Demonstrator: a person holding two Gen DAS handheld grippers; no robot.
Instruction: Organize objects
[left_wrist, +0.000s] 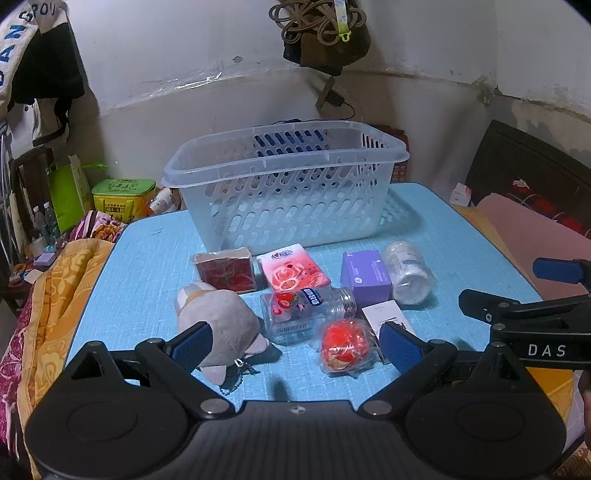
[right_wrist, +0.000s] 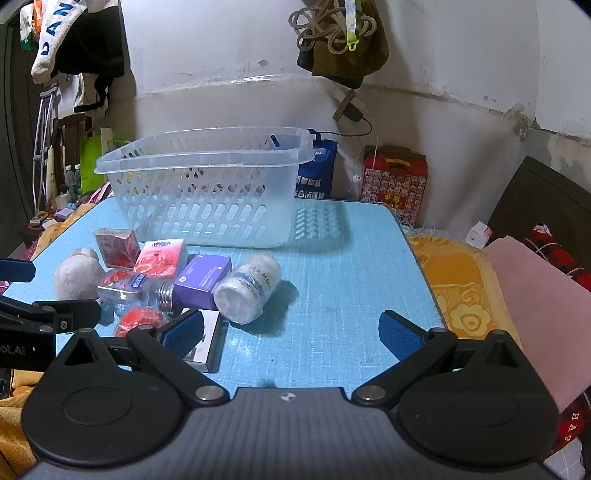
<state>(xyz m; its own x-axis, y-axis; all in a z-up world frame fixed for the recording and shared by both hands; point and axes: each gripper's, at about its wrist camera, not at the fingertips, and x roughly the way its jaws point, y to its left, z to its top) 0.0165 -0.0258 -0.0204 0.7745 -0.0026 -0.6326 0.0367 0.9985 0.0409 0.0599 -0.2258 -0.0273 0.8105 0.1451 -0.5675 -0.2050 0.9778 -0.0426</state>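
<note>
A clear plastic basket (left_wrist: 288, 192) stands at the back of the blue table (left_wrist: 147, 266); it also shows in the right wrist view (right_wrist: 207, 206). In front of it lie a red box (left_wrist: 226, 271), a pink tissue pack (left_wrist: 291, 271), a purple box (left_wrist: 365, 273), a white jar (left_wrist: 408, 273), a clear strawberry jar (left_wrist: 306, 310), a grey plush toy (left_wrist: 218, 325), a red wrapped ball (left_wrist: 343, 345) and a white card box (right_wrist: 207, 339). My left gripper (left_wrist: 295, 345) is open, low over the plush and ball. My right gripper (right_wrist: 291, 332) is open over bare table, right of the white jar (right_wrist: 247, 291).
Yellow and pink bedding (right_wrist: 480, 295) borders the table on the right, an orange blanket (left_wrist: 62, 295) on the left. A red gift box (right_wrist: 395, 184) and blue bag (right_wrist: 317, 173) stand behind the table. Clothes and a bag hang on the wall.
</note>
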